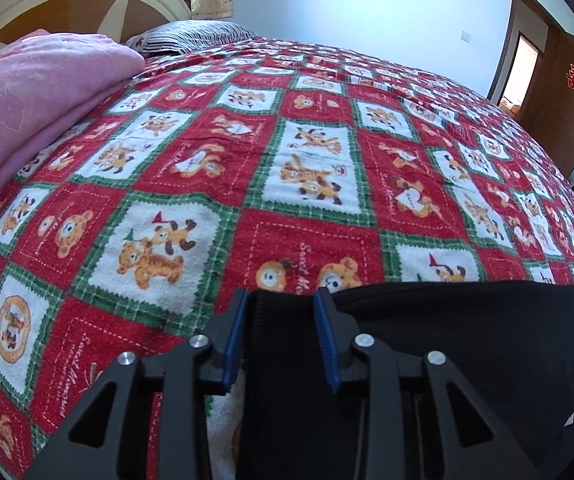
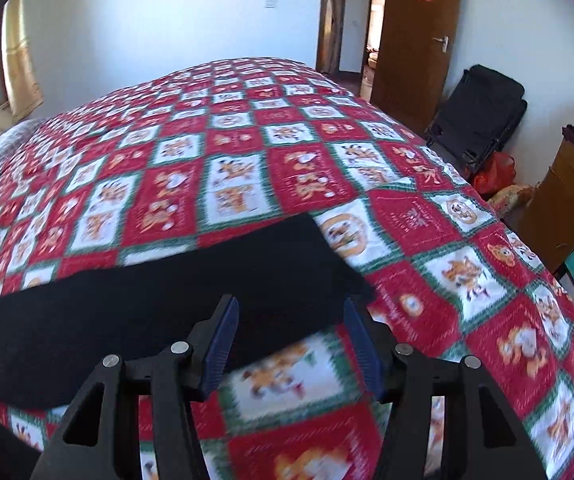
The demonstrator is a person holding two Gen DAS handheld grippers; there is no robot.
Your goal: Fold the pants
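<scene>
Black pants (image 1: 467,332) lie on a red, white and green teddy-bear bedspread (image 1: 287,160). In the left wrist view my left gripper (image 1: 281,300) has its blue-padded jaws apart, with the ribbed waistband end of the pants between them; the pads do not press it. In the right wrist view the pants (image 2: 147,300) stretch as a black band from the left edge to the middle of the bedspread (image 2: 247,160). My right gripper (image 2: 291,308) is open wide at the pants' right end, jaws either side of the cloth edge. The view is blurred.
A folded pink blanket (image 1: 27,120) and a striped pillow (image 1: 191,36) lie by the headboard (image 1: 67,4). A brown door (image 2: 419,40), a black folded chair (image 2: 479,116), a red bag (image 2: 495,172) and a wooden cabinet (image 2: 567,208) stand beyond the bed's right side.
</scene>
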